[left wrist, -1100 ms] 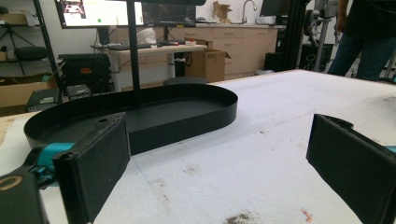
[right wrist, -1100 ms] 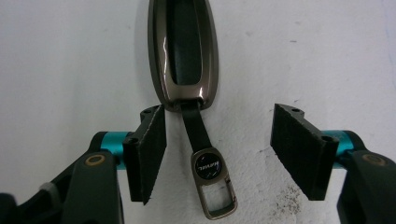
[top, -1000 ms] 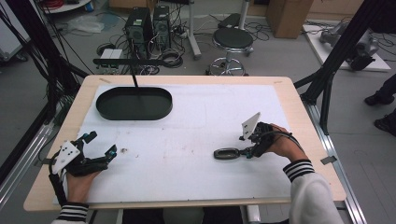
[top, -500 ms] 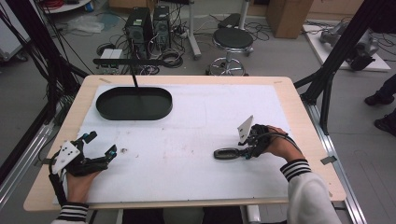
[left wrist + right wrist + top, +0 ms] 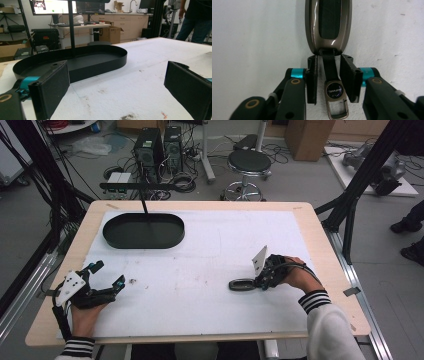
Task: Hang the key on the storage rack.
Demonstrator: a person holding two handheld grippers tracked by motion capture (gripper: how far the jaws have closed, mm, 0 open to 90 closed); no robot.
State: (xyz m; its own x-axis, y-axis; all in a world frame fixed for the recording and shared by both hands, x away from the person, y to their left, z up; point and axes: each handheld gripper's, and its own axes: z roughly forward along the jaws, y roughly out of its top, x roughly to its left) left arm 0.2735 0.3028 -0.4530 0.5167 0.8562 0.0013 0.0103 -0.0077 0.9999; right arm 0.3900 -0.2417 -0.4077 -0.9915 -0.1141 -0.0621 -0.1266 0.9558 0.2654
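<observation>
1. Right gripper view is showing a glossy bronze-and-black oval key fob [image 5: 328, 25] lying flat on the white sheet, its black strap [image 5: 330, 70] and small metal clasp [image 5: 335, 100] trailing back between the two black jaws.
2. The right gripper [image 5: 329, 77] is standing partly closed, its jaws flanking the strap with a narrow gap on each side; it is not yet pinching anything, as far as can be told.
3. In the high view the fob [image 5: 242, 284] is sitting on the right half of the worktop [image 5: 200, 205], just ahead of the right gripper [image 5: 260, 281].
4. The left gripper [image 5: 107, 277] is resting wide open near the worktop's front left corner, holding nothing.
5. The black oval metal tray [image 5: 143, 231] is waiting bare at the far left, well apart from the fob.
6. Judging by this, the work is only beginning: the grasp is being lined up, while closing, lifting and probably carrying the fob to the tray are all left.
</observation>
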